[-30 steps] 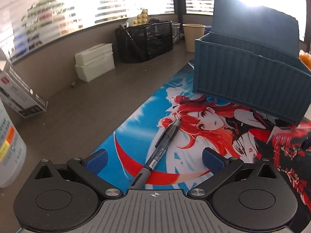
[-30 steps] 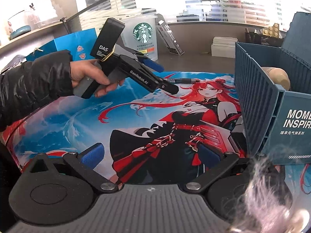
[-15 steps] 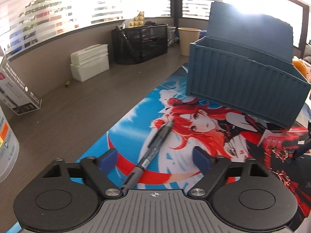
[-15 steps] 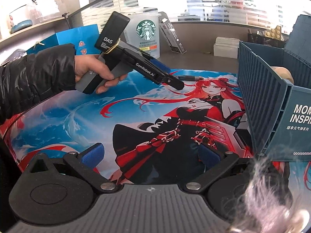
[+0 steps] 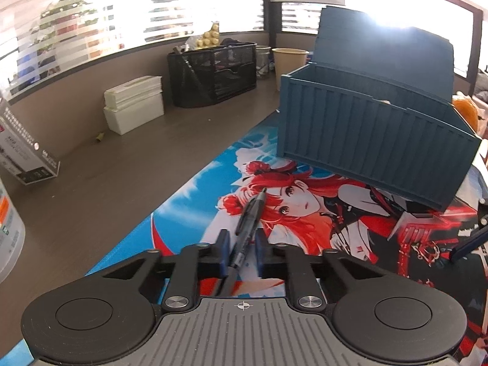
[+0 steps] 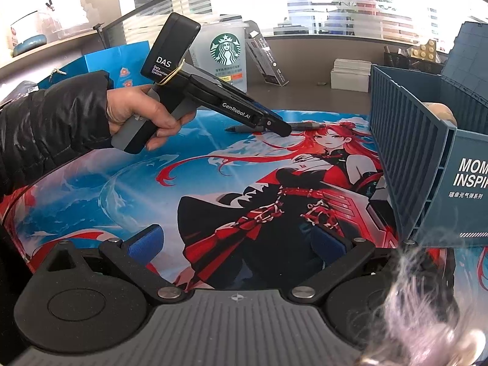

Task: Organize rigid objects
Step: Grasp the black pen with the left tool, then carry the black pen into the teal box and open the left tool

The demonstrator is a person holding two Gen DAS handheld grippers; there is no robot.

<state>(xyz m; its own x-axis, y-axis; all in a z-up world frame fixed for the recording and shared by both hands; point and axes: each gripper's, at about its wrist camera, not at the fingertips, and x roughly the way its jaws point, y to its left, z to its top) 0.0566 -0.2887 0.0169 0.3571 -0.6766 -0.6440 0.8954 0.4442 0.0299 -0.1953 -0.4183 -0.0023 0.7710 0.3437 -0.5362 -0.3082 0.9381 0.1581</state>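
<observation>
While the left gripper (image 5: pixel 241 254) closes its jaws, the pen (image 5: pixel 247 231) sits right between the blue pads (image 5: pixel 223 253) — they look to be touching its barrel on both sides, gap nearly gone. Pen is dark grey, lying on the printed desk mat (image 5: pixel 189 204), tip pointing away from the camera toward the blue box (image 5: pixel 375 143). Its rear end runs back under the gripper body.

From the right wrist view: a hand (image 6: pixel 137 116) in a black sleeve (image 6: pixel 52 128) holds the left gripper by its grey handle, nose angled down onto the mat. The pen shows on both sides of the fingertips, lying flat along the mat's far edge, near the box but apart from it.

Right gripper (image 6: pixel 238 245) — jaws wide apart, nothing between them, only mat artwork below. It sits low over the near part of the mat, well apart from the pen.

The box stands on the mat's right side, lid tipped up behind it, ribbed walls like a shipping container. A rounded tan thing (image 6: pixel 442 111) shows inside; can't tell what it is.

Off the mat on the brown desk: a black mesh organizer (image 5: pixel 213 73), stacked white boxes (image 5: pixel 134 103), a paper cup (image 5: pixel 288 61) and a Starbucks tub (image 6: pixel 224 58).
</observation>
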